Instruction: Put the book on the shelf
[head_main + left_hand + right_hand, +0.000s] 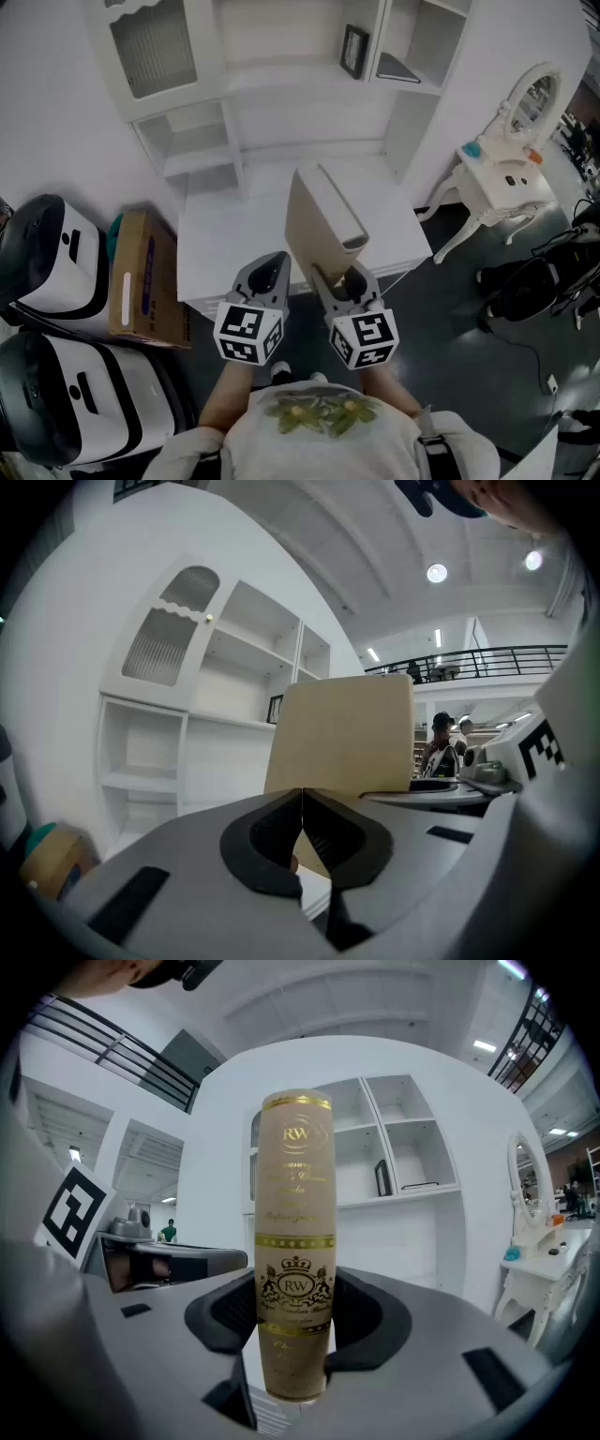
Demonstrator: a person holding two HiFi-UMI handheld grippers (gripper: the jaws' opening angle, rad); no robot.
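Observation:
A thick tan book (319,220) with gold print on its spine (295,1241) stands upright over the white desk top (220,248), with my right gripper (342,279) shut on its lower end. In the right gripper view the black pads (361,1312) press on both sides of the spine. My left gripper (265,274) hovers just left of the book, its jaws (302,822) shut on nothing. In the left gripper view the book's cover (345,733) shows right ahead. The white shelf unit (281,84) rises behind the desk, its compartments mostly bare.
A small dark picture frame (353,50) leans on an upper shelf. A cardboard box (145,277) and two white-and-black cases (52,258) stand on the floor at the left. A white vanity table with an oval mirror (506,173) and a dark bag (530,281) are at the right.

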